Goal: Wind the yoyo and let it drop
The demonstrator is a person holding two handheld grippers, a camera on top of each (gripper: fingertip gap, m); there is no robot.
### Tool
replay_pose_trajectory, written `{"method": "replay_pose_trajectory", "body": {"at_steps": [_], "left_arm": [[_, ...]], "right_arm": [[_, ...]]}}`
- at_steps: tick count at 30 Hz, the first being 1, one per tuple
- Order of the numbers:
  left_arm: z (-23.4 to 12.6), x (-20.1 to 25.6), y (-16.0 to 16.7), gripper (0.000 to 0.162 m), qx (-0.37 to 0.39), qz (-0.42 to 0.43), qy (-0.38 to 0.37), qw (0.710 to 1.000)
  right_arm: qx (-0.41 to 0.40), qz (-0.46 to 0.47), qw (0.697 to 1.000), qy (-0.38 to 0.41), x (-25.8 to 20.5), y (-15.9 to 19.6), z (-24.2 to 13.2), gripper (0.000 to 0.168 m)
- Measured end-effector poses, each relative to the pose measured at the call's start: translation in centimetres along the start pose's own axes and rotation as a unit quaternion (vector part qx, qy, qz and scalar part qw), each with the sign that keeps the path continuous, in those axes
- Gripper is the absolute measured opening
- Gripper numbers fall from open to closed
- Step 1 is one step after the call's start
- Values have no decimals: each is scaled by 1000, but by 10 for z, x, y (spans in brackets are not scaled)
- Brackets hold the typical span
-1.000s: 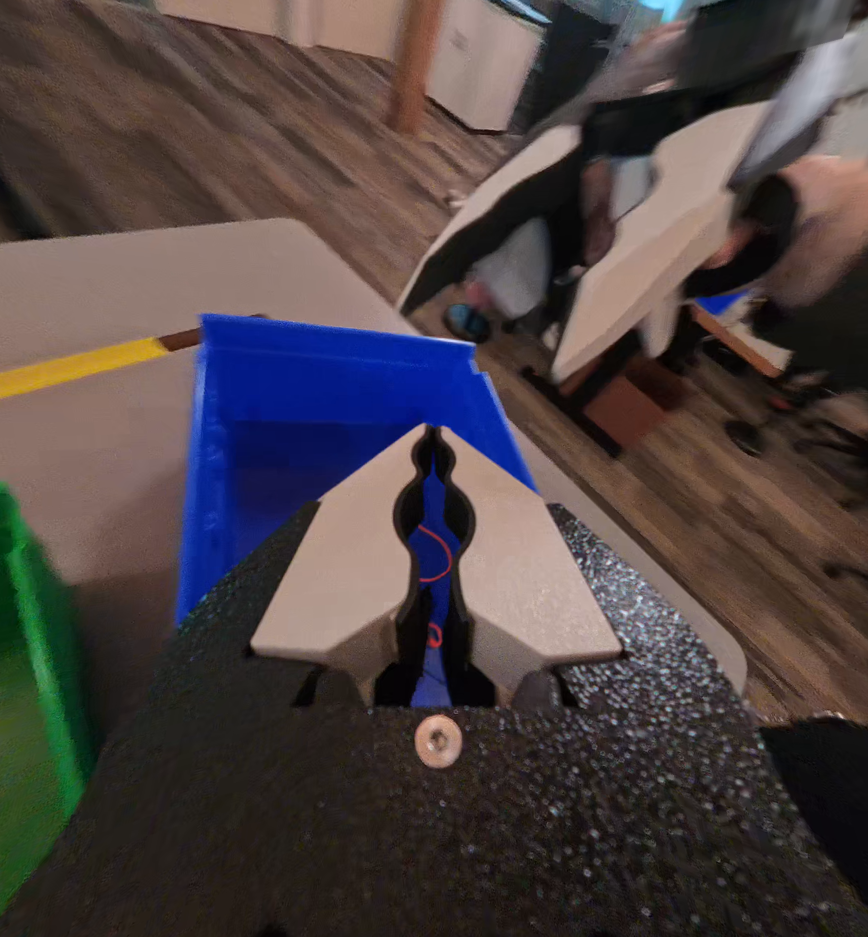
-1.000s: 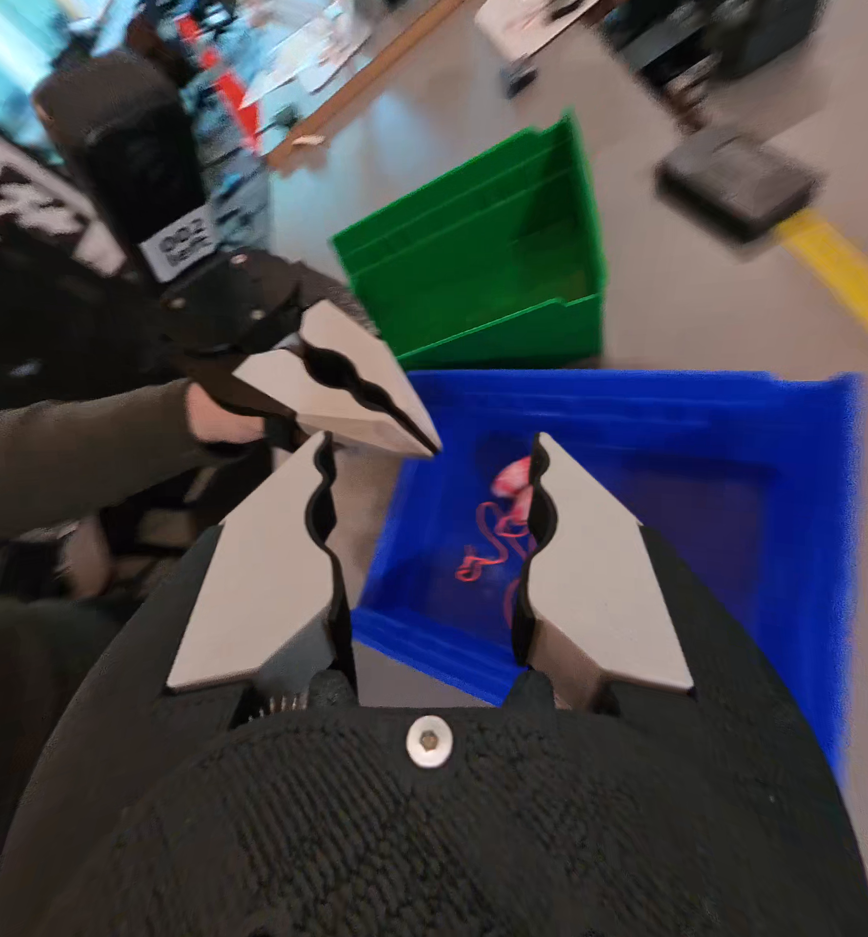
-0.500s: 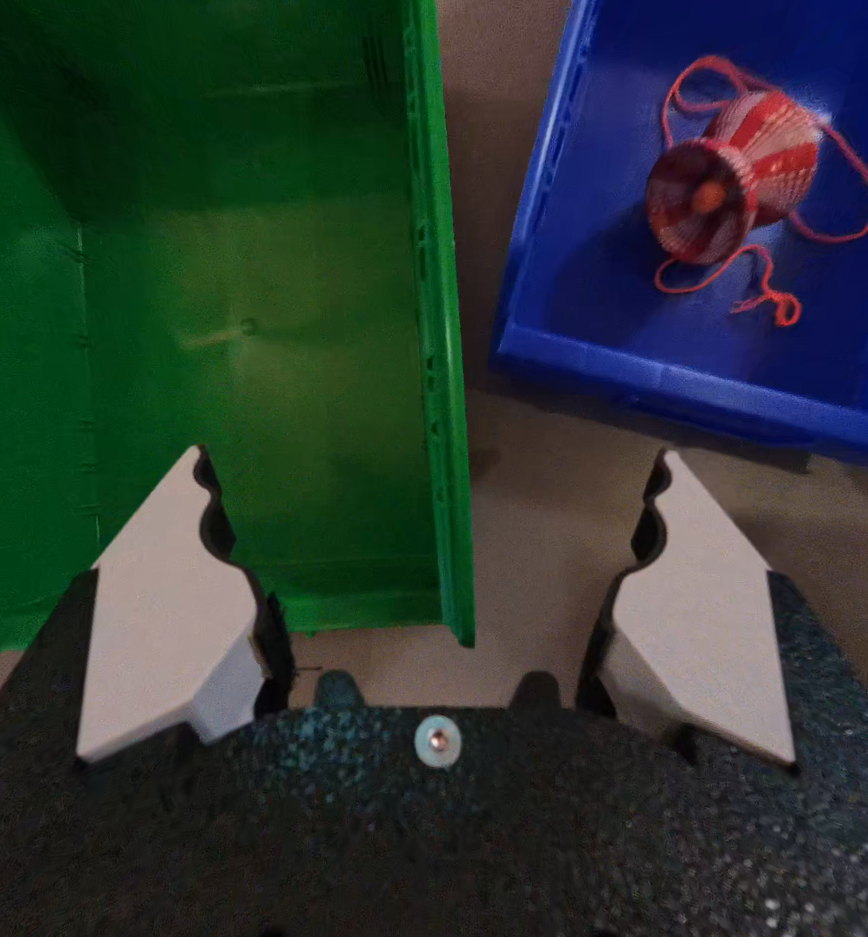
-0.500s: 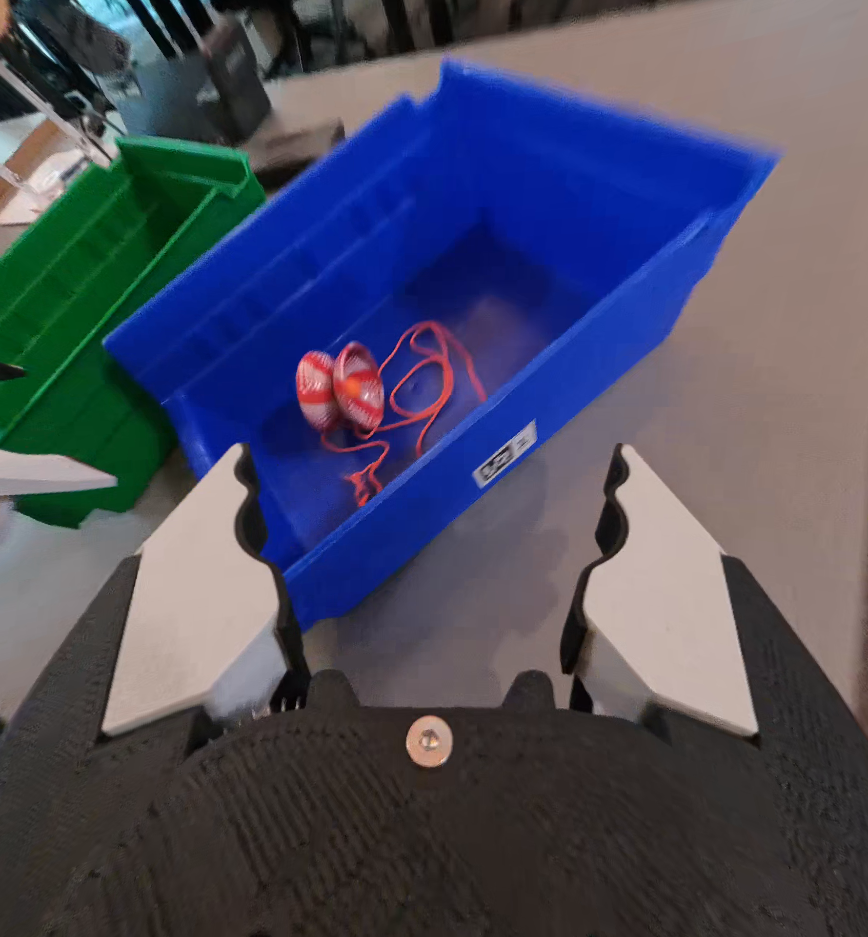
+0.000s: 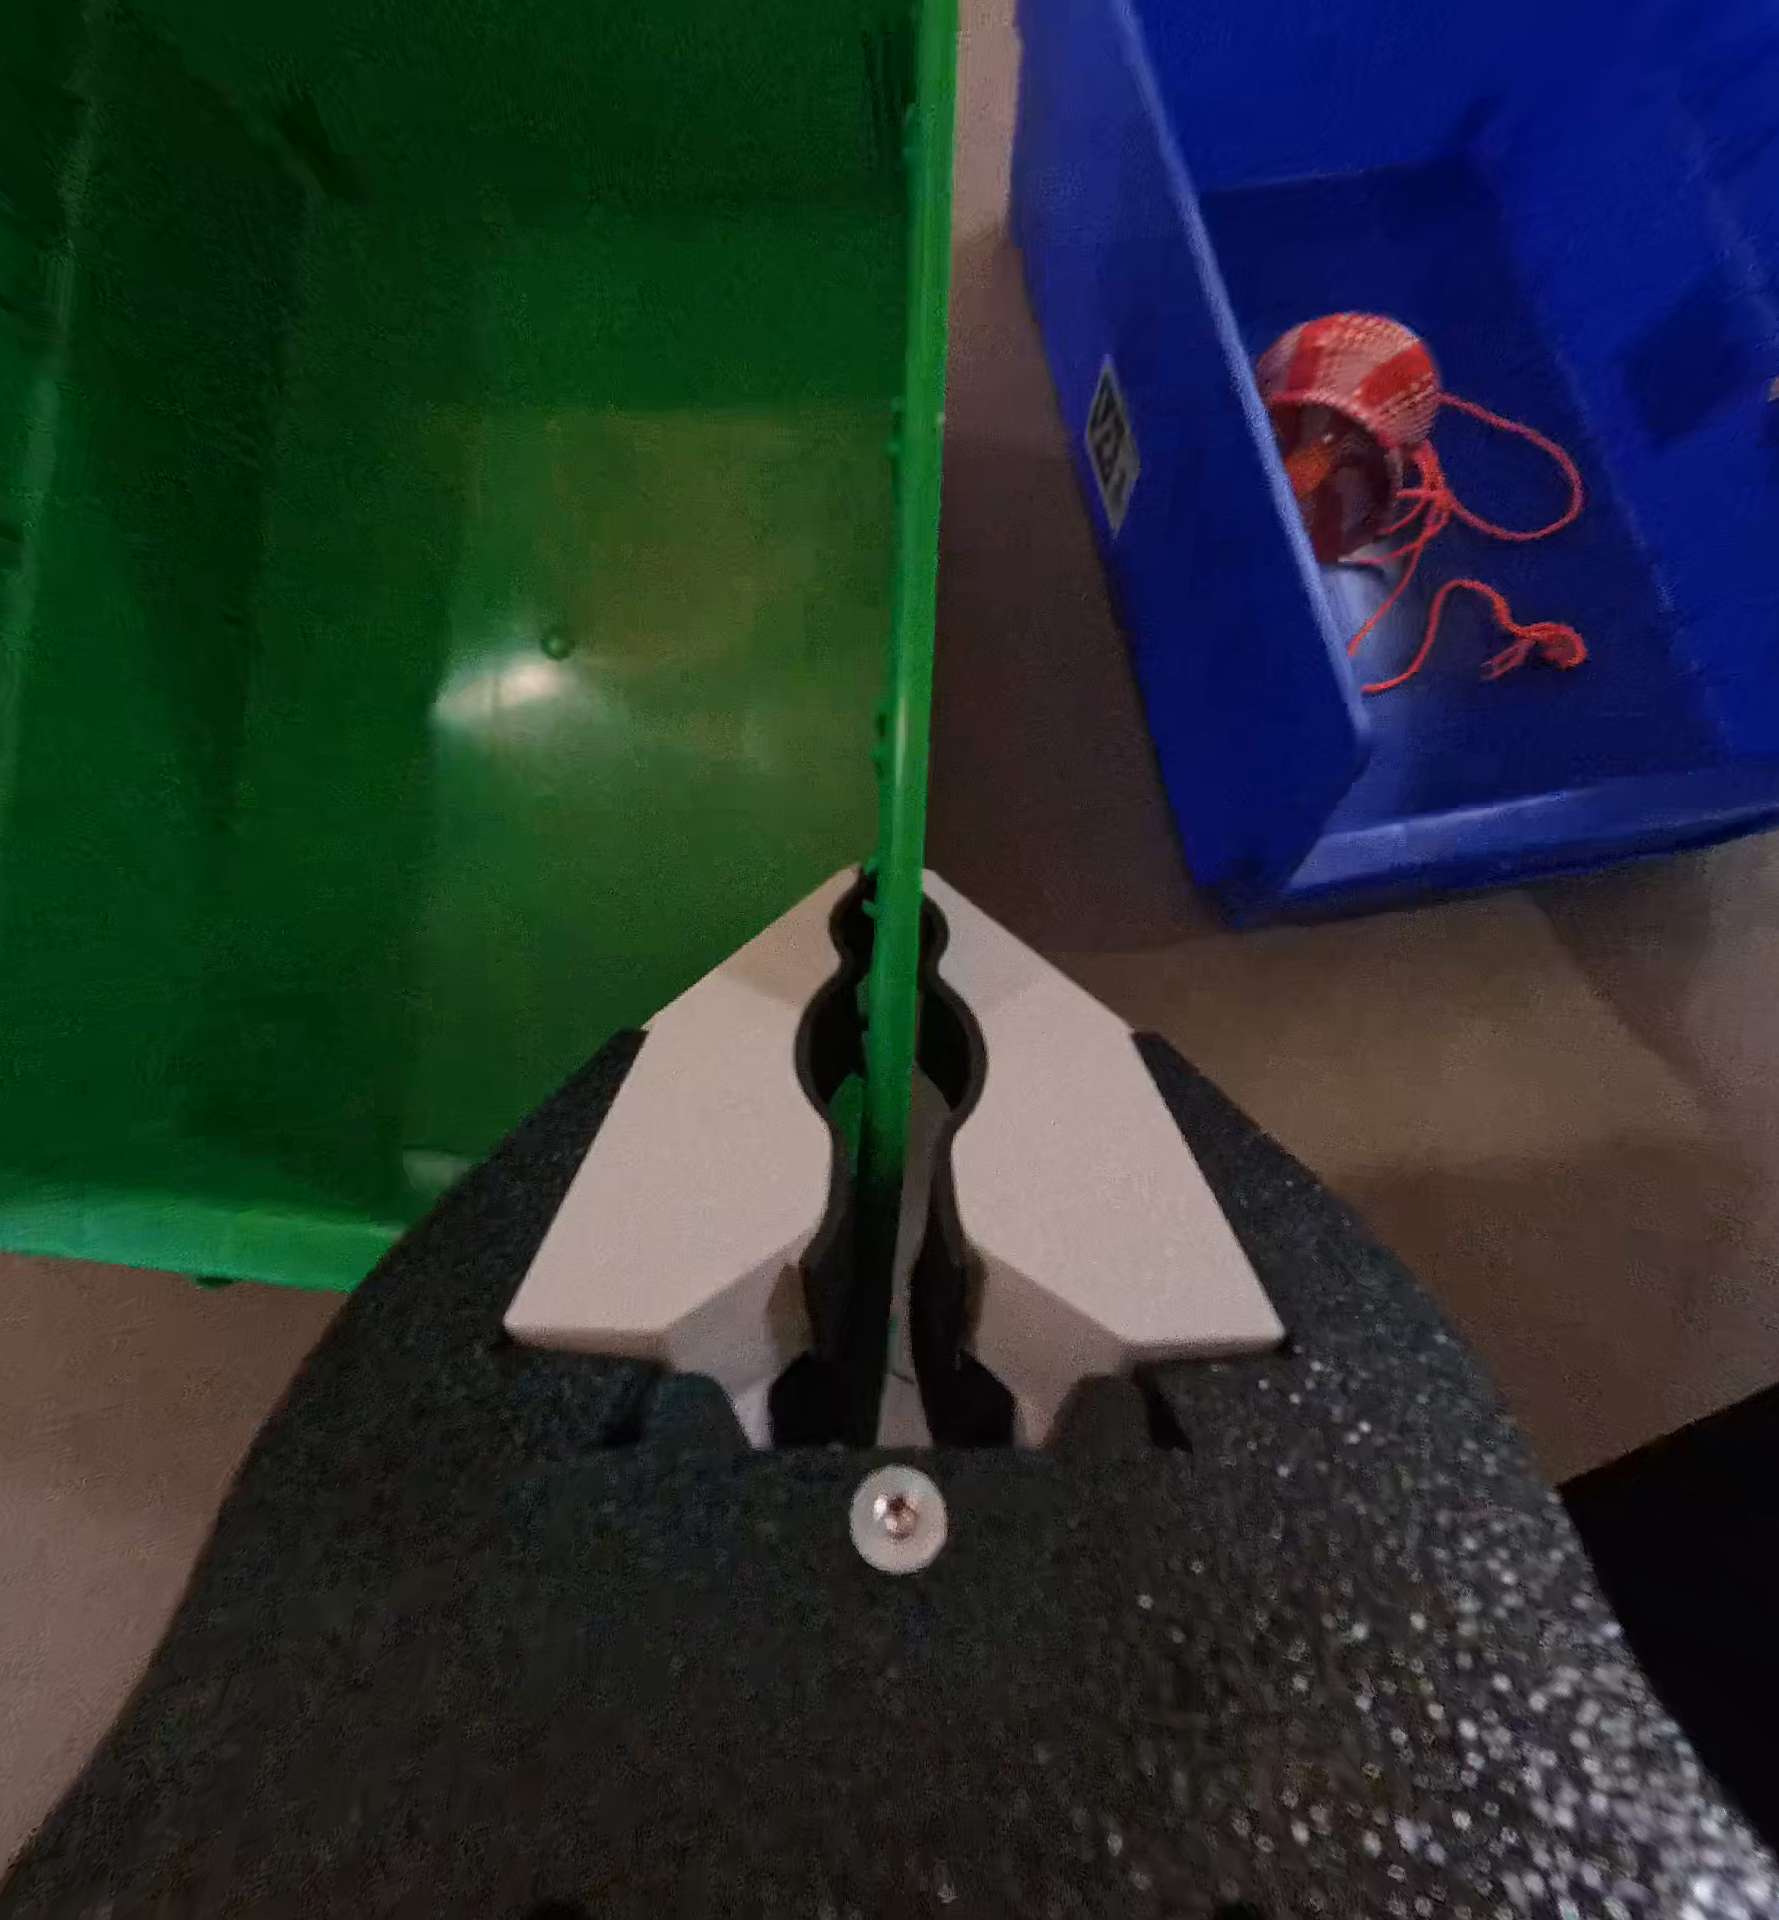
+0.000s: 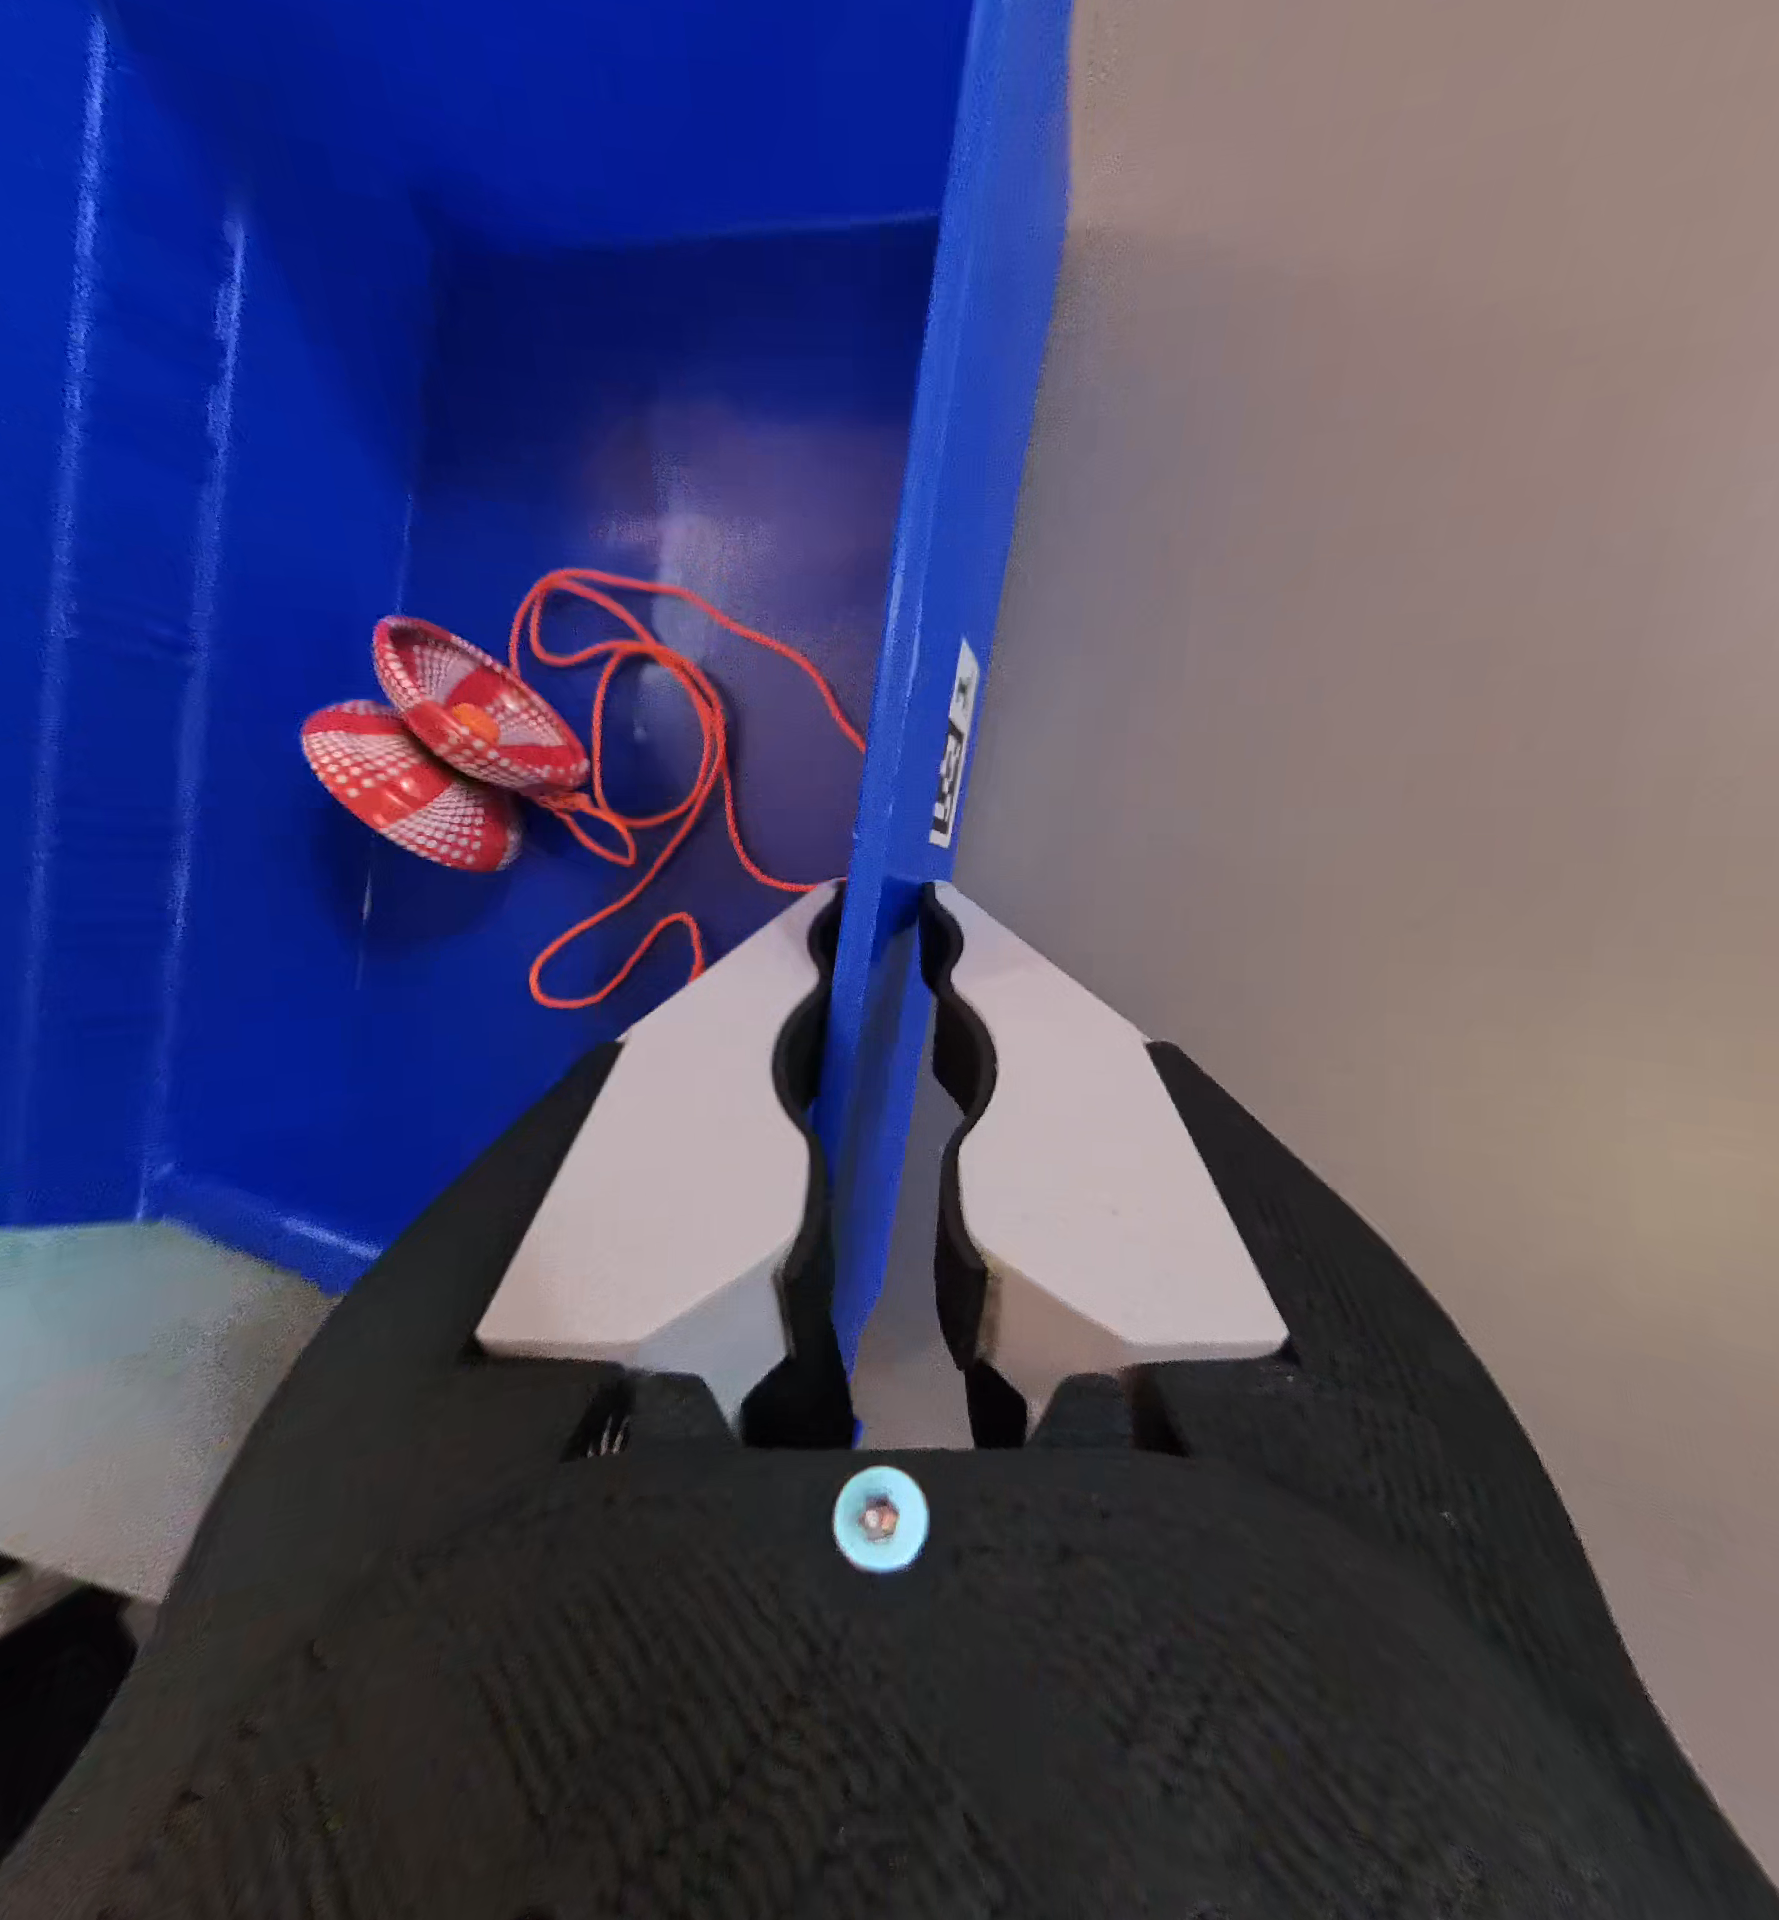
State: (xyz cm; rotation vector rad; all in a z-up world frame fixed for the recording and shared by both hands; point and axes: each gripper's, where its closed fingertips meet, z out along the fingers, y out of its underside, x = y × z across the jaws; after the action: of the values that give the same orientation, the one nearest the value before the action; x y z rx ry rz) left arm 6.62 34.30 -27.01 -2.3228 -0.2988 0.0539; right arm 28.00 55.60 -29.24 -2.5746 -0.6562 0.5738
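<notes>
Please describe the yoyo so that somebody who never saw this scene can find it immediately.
Two open bins stand side by side on the table: a green bin and a blue bin. The yoyo lies on the blue bin's floor. It is red with white dots, trailing a loose orange-red string; nothing else is in that bin.

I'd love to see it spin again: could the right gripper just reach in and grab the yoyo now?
Probably not at once: the right gripper is shut on the blue bin wall. The yoyo lies uncovered on the bin floor, so once released, the way looks free.
</notes>
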Motion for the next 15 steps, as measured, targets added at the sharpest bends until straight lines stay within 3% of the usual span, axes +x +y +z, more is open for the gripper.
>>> {"method": "replay_pose_trajectory", "body": {"at_steps": [3, 7, 11, 13, 15], "left_arm": [[-47, -14, 17, 4, 34, -4, -47, 998], [-113, -40, 33, 5, 84, -68, -109, 988], [-146, -63, 53, 6, 89, -74, -128, 985], [-156, -62, 43, 5, 83, -43, -149, 984], [-165, -51, 16, 5, 100, -1, -161, 982]], "right_arm": [[-4, -29, 1000, -7, -37, 10, 7, 7], [2, -38, 997, -65, -113, 22, 25, 15], [-3, -62, 980, -191, -198, 28, 25, 59], [56, -58, 973, -217, -208, 9, 7, 78], [117, -66, 964, -231, -199, -11, -17, 84]]}}
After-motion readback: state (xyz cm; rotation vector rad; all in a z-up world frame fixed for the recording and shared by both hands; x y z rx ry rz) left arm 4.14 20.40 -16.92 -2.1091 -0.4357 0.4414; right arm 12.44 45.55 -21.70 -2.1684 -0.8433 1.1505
